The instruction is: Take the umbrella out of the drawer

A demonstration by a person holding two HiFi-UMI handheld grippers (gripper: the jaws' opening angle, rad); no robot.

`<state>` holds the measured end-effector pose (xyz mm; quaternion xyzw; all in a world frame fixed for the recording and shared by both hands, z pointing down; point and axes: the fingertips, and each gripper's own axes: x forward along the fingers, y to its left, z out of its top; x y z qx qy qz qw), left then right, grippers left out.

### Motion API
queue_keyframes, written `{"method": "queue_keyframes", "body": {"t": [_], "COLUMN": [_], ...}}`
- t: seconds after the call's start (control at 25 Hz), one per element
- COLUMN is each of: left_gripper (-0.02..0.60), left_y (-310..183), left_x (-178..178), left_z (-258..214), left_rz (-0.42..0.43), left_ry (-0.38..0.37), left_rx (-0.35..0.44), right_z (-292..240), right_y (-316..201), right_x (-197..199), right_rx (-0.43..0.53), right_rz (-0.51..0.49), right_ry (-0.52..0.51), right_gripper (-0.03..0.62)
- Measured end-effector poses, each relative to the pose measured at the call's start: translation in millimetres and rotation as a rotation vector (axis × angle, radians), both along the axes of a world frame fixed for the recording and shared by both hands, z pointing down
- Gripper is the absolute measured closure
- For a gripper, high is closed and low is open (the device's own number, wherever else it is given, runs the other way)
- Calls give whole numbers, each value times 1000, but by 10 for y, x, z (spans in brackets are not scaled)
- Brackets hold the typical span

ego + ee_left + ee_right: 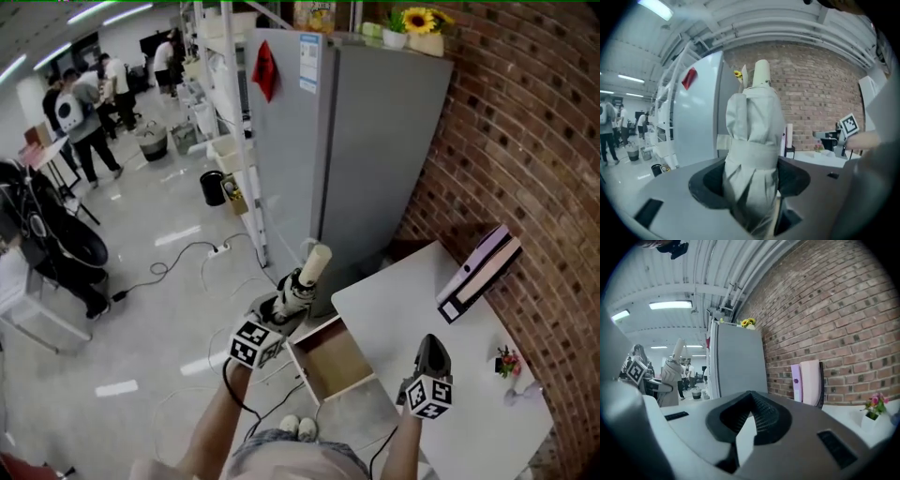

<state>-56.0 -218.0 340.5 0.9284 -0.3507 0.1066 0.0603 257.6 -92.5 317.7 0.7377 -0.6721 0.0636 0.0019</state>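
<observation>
So the umbrella (pixel 753 140) is out of the drawer (pixel 332 360) and up in the air, clamped in the left gripper (pixel 752 185). The jaws squeeze the folded pale fabric just below its strap. Its long axis stands pretty much upright, with the cream handle end on top, and in the head view it leans toward the grey fridge (pixel 370 150). The right gripper (pixel 750 397) hangs over the white desk (pixel 403 300) with its jaws closed tip to tip on nothing.

The drawer is pulled open, showing a wooden bottom. There's a brick wall (pixel 525 141) behind the desk, a purple-and-white binder (pixel 480 274) leaning on it, and people far off across the glossy floor (pixel 159 253).

The umbrella's lower end is cut off in the left gripper view and hidden behind the gripper in the head view.
</observation>
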Motion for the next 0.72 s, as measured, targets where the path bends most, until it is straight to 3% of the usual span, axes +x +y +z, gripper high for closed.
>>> {"method": "queue_keyframes", "body": {"t": [0.12,0.28,0.72], "left_gripper": [305,305,305], "left_y": [16,37,10], "left_x": [-128,-295,-370], "left_z": [-275,-447,-472], "left_rz": [-103,-202,-218], "left_ry": [104,147,161], "left_rx": [30,85,109], "right_z": [-177,-292,-371], "right_y": [50,82,50], "right_x": [84,163,201], "right_rx": [62,115,136], "right_rz": [-6,1,23], "right_ry": [24,24,71], "right_gripper": [576,576,577]}}
